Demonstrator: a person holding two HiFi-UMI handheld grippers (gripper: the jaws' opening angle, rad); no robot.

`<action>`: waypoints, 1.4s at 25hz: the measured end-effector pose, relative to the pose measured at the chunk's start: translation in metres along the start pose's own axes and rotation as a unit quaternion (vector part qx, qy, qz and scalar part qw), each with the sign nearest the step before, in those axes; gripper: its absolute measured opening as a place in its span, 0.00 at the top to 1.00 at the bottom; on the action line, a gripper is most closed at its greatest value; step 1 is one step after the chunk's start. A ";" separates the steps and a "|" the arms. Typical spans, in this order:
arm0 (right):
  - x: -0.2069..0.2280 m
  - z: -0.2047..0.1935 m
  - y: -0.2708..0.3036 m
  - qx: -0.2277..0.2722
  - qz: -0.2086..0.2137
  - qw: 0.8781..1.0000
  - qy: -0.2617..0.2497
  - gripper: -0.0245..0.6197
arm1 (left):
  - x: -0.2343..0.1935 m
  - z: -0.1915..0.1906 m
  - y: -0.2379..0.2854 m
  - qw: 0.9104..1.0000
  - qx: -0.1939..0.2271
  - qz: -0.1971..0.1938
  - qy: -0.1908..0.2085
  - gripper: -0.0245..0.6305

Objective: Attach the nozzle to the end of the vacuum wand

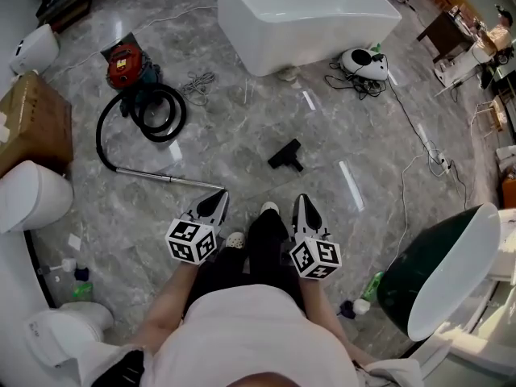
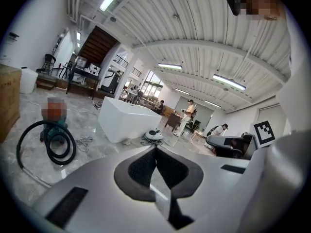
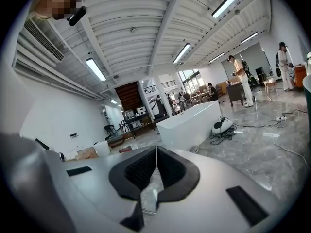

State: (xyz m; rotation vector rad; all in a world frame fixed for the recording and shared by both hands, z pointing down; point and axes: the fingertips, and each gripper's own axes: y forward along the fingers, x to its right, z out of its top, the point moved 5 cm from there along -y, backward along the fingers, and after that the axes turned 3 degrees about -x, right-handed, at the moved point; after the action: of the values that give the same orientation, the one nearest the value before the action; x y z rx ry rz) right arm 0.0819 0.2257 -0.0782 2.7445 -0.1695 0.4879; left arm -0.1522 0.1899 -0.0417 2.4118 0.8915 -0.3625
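Observation:
A black floor nozzle lies on the grey marble floor ahead of me. To its left a metal wand lies flat, joined by a black hose to the red and teal vacuum, which also shows at the left of the left gripper view as the vacuum. My left gripper is shut and empty, just right of the wand's free end. My right gripper is shut and empty, short of the nozzle. Both sets of jaws meet tip to tip at the left gripper and the right gripper.
A white bathtub stands beyond the nozzle, with a robot vacuum and tangled cables to its right. A cardboard box and white toilets are at the left, a dark green tub at the right. My shoes are below the grippers.

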 end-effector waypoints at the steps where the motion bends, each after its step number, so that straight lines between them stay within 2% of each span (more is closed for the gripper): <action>1: 0.003 0.004 0.005 0.001 0.002 1.000 0.000 0.94 | 0.001 0.004 0.007 1.000 0.000 -0.001 0.002 0.95; 14: 0.069 0.049 0.068 -0.010 0.032 0.999 0.007 0.94 | 0.016 0.040 0.099 1.000 0.001 0.003 0.000 0.95; 22: 0.109 0.069 0.108 -0.018 0.041 0.999 0.011 0.94 | 0.012 0.056 0.144 1.000 0.007 0.024 -0.010 0.95; 26: 0.124 0.078 0.130 -0.031 0.058 0.998 0.004 0.94 | 0.009 0.065 0.162 0.999 0.012 0.034 -0.013 0.95; 31: 0.149 0.092 0.167 -0.052 0.090 0.994 -0.016 0.94 | 0.004 0.077 0.177 0.999 0.034 0.020 -0.012 0.95; 35: 0.161 0.107 0.196 -0.053 0.120 0.991 -0.029 0.94 | -0.011 0.090 0.181 0.998 0.049 0.036 -0.005 0.95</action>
State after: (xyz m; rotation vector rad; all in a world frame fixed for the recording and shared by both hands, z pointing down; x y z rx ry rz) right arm 0.2310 -0.0046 -0.0537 2.6473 -0.5283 0.4475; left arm -0.0461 0.0173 -0.0395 2.5221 0.7976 -0.4004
